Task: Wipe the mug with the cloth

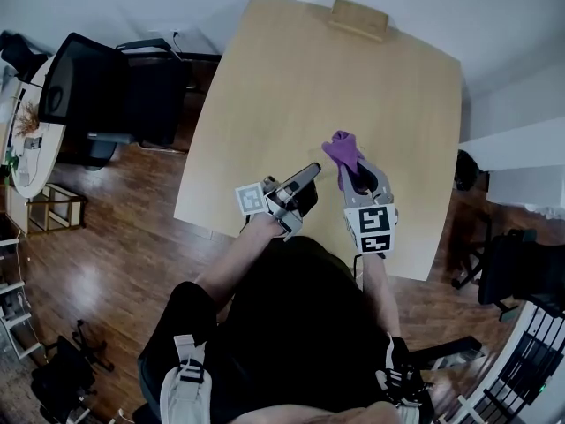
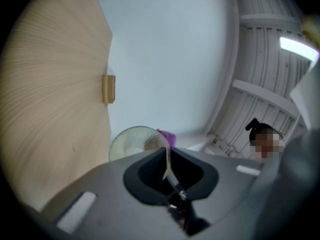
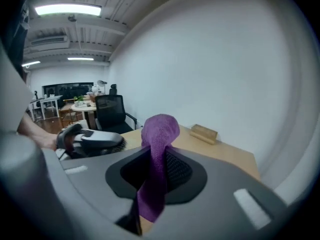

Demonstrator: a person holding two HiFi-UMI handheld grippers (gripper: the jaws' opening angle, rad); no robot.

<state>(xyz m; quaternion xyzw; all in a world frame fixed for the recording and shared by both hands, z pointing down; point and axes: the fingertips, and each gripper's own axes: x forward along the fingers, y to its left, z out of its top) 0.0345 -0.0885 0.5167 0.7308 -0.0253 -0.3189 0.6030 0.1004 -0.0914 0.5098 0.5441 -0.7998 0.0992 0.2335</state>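
Observation:
A clear glass mug (image 2: 134, 143) shows in the left gripper view, lying sideways, with its thin wall running in between the jaws. My left gripper (image 2: 170, 170) is shut on that wall and is tilted upward. In the head view the left gripper (image 1: 309, 175) hangs over the near part of the table (image 1: 265, 95), and the mug itself is hard to make out there. Just to its right my right gripper (image 1: 357, 168) is shut on a purple cloth (image 1: 342, 148). The cloth (image 3: 159, 134) bunches up above the jaws and hangs below them. The cloth's tip (image 2: 168, 136) shows just behind the mug.
A small wooden block (image 1: 359, 16) lies at the table's far edge. Black office chairs (image 1: 106, 95) stand left of the table and another chair (image 1: 521, 272) to the right. A person (image 2: 257, 134) shows in the background of the left gripper view.

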